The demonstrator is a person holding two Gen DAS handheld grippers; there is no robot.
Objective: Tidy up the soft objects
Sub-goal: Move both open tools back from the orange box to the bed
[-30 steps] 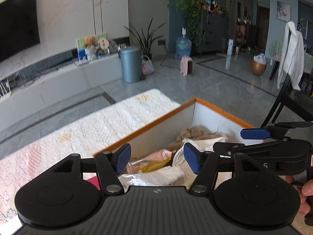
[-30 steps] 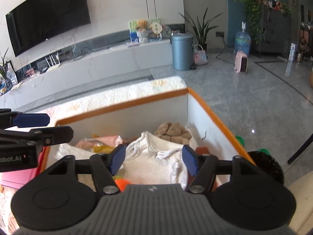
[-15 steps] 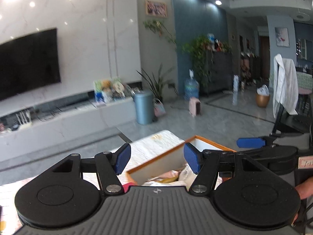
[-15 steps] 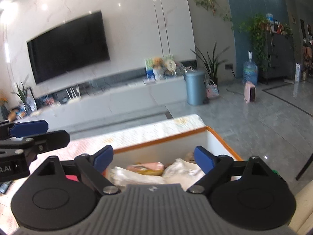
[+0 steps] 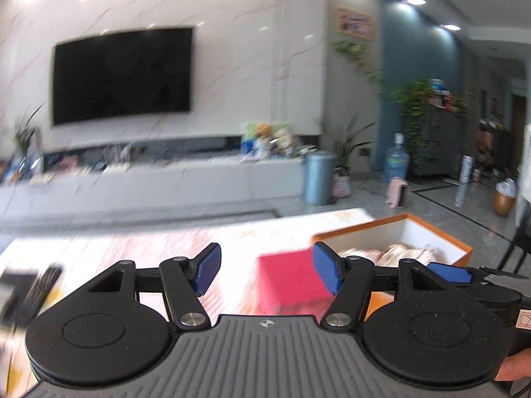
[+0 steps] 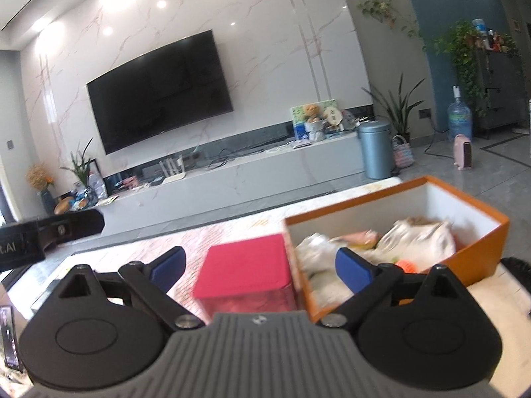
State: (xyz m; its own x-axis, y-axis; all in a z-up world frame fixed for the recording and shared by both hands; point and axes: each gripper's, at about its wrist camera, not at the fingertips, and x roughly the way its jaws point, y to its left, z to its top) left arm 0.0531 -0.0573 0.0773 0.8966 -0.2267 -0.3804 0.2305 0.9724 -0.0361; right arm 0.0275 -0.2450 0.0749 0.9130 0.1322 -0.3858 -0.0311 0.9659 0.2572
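The right gripper has nothing between its jaws, and they are opening wider at this moment. The left gripper is also open and empty, at a medium width. Both are raised above the table and point slightly down.

The landmark is the orange box, which stands on the patterned tablecloth. Just beside its left wall stands a red box, touching it or nearly so. Inside the orange box lie the soft things — white crumpled cloth, something pale pink, a small orange piece near the front wall. In the left view the same box is to the right of the gripper.

These soft things look light and limp; they will fold and hang when lifted, and they cannot break. I would pinch a thick fold or a bunched part near the middle, not a thin edge — an edge could slip out, or drag a neighbour with it.
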